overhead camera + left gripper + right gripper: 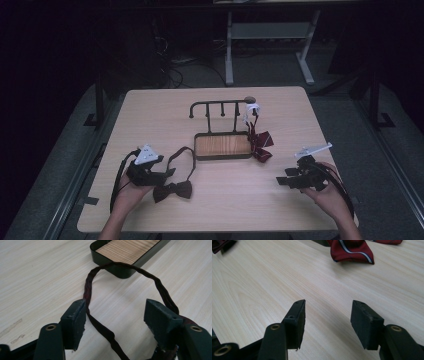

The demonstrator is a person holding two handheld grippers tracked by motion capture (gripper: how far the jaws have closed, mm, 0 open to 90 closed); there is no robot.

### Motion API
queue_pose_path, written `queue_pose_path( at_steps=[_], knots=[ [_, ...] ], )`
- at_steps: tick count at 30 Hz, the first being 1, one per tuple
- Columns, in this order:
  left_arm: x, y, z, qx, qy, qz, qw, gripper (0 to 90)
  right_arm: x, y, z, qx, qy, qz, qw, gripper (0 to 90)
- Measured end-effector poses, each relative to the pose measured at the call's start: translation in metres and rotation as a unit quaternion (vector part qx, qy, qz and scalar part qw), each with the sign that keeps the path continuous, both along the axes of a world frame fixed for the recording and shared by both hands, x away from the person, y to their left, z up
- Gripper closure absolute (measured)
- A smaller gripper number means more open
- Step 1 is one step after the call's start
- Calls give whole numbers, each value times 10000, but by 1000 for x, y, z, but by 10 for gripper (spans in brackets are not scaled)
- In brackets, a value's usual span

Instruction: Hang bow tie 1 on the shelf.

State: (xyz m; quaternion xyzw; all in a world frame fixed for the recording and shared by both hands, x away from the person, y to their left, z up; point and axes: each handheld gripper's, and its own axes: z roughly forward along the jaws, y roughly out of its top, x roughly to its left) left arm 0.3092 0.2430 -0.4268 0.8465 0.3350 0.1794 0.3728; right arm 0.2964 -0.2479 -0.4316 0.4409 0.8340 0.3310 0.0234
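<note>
I had my left claw spread wide over the dark bow tie's strap, gripping nothing; the bow tie lay on the desk beside it. My right claw hung released, the striped red bow tie well ahead.

**Q:** quick headcount, what was on the table that day?

**Me:** Not much tbh. I counted two bow ties: one dark bow tie with its strap loop, and one red striped bow tie. There was one rack with four pegs, on one wood-lined tray.

**Q:** and tools?

**Me:** Two grippers, my left gripper and my right gripper, with two jaws each.
</note>
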Motion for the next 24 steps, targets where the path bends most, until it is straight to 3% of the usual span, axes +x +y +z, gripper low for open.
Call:
queue_pose_path(
  at_steps=[6,13,18,24],
  knots=[
    [16,0,3,64,224,145,9996,366,-2,0,-5,4,-24,-14,10000,454],
    [38,-4,13,247,446,124,9986,415,-4,-4,-6,30,-61,-110,9999,450],
    [57,-12,13,387,768,155,9962,493,-5,-6,-8,-6,-88,-126,9999,450],
    [75,-22,7,725,1109,62,9912,554,-5,-7,-10,44,-105,-133,9998,444]
  ],
)
